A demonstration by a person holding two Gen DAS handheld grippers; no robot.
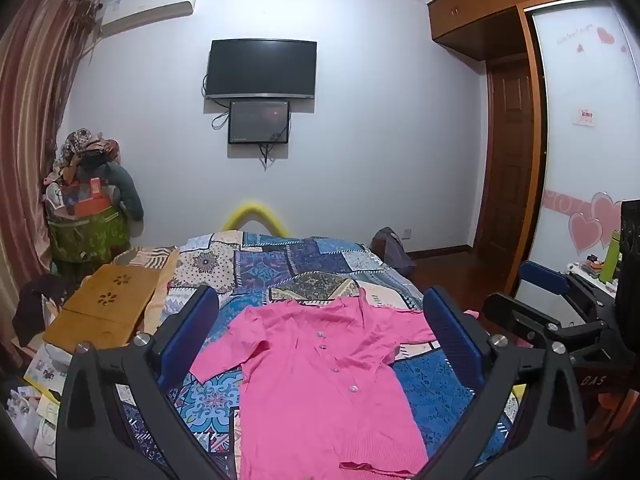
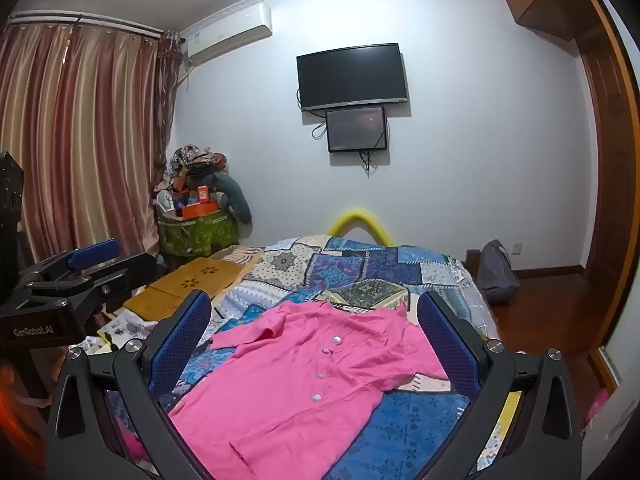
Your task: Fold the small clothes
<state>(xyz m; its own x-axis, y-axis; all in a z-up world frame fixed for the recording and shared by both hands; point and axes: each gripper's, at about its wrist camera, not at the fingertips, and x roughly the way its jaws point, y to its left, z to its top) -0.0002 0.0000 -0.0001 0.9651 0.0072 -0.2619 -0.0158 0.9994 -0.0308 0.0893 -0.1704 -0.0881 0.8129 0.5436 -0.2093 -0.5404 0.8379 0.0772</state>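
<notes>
A small pink buttoned shirt (image 1: 320, 380) lies spread flat, front up, on the patchwork bedspread (image 1: 280, 264), both short sleeves out to the sides. It also shows in the right wrist view (image 2: 304, 376). My left gripper (image 1: 320, 304) is open and empty, held above the shirt's near part, its blue pads either side of it. My right gripper (image 2: 314, 308) is open and empty too, above the shirt from a little to the right. Each gripper shows in the other's view: the right one (image 1: 560, 304) at the right edge, the left one (image 2: 80, 268) at the left.
A yellow wooden lap table (image 1: 104, 308) lies on the bed's left side, with papers (image 1: 44, 372) below it. A heap of bags and clothes (image 1: 88, 208) stands in the far left corner. A grey bag (image 2: 496, 272) sits on the floor at right.
</notes>
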